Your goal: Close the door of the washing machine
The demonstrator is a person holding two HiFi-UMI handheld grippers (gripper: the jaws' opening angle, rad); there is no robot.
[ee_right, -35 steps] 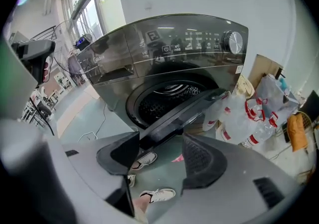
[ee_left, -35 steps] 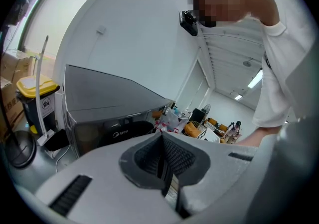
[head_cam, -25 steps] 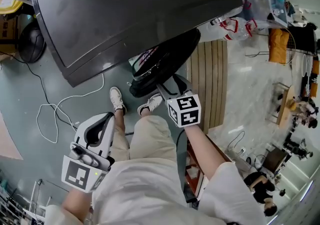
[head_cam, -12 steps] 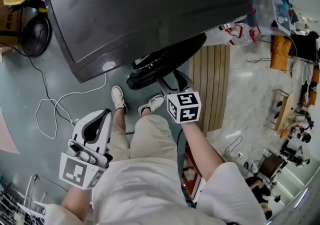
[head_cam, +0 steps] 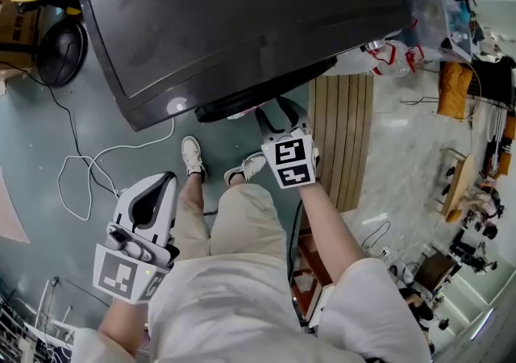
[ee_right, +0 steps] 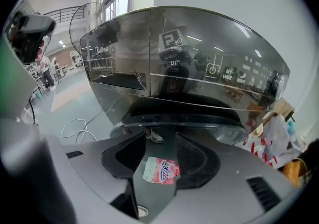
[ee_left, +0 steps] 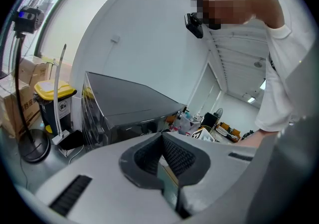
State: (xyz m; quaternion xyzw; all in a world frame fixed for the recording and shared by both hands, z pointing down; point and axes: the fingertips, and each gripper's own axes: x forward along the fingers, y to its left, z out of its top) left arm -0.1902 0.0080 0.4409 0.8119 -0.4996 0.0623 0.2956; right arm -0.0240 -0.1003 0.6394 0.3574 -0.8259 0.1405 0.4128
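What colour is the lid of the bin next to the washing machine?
Yellow. The bin lid shows best in the left gripper view.

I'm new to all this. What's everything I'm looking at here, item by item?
washing machine: one, dark grey, top centre of the head view
door: one, black-rimmed, close against the machine's front
cable: one, white, on the floor at left
slatted board: one, pale wood, on the floor right of the machine
plastic bags: several, clear with red, right of the machine
bin: one, yellow lid, beside the machine
packet or label: one, pink and white, showing in the right gripper's gap
shoes: two, white, below the door
left gripper: one, white, fingers together, empty
right gripper: one, white, at the door; fingers apart, just been closing, gripping nothing
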